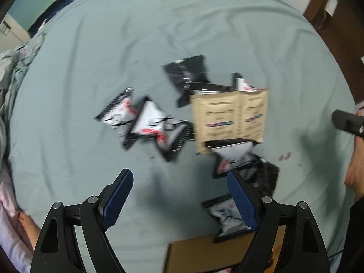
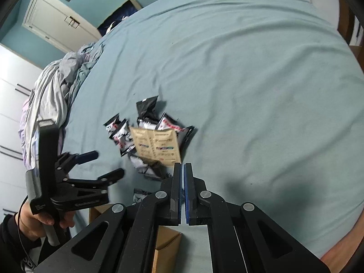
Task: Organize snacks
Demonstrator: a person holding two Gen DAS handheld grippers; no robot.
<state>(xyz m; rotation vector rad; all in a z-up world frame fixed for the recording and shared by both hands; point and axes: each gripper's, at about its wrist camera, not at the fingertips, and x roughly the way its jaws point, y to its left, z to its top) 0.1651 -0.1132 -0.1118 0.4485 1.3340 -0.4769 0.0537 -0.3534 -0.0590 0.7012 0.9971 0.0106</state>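
Note:
Several black-and-white snack packets lie scattered on a teal bedsheet, some under and around a tan paper packet. My left gripper points down over the sheet just in front of the pile, open, with nothing between its blue pads. One packet lies beside its right finger. My right gripper is shut and empty, its tips near the tan packet's near edge. Its body shows at the right edge of the left wrist view.
An open cardboard box sits at the near edge of the bed. Crumpled bedding is heaped on the left side. A white door and wooden furniture stand beyond the bed. A hand grips the left gripper's handle.

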